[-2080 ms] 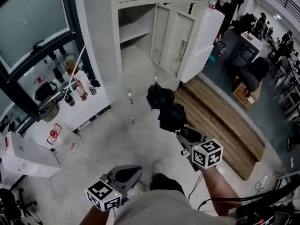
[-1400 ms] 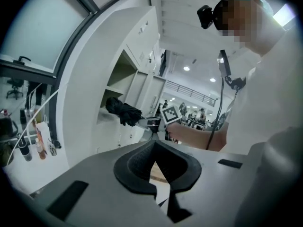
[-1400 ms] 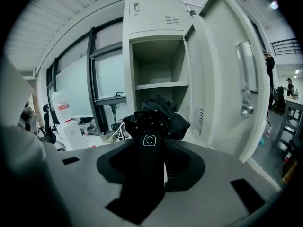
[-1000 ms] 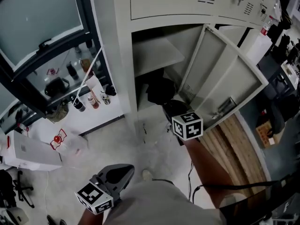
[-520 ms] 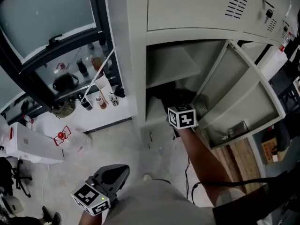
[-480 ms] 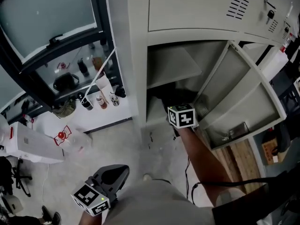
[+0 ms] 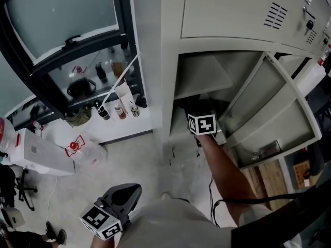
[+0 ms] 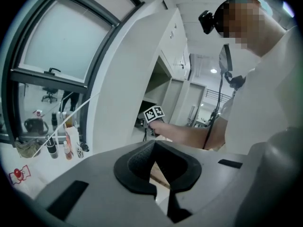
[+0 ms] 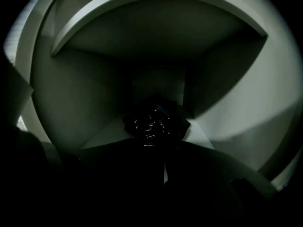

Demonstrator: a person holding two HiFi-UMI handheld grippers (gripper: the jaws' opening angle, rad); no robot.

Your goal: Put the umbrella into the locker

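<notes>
Umbrella [image 9: 156, 121] and right tongs [image 9: 152, 144] deeper inside locker [image 7: 170, 61]

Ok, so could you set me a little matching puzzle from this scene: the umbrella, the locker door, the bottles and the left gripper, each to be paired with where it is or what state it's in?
Things:
1. umbrella
2. locker door
3. bottles
4. left gripper

Places or states:
a. swung wide open
b. down low, jaws together, holding nothing
c. standing on a white ledge
d. tucked into a dark compartment

Pairs: 1-d, 2-a, 3-c, 4-b.
</notes>
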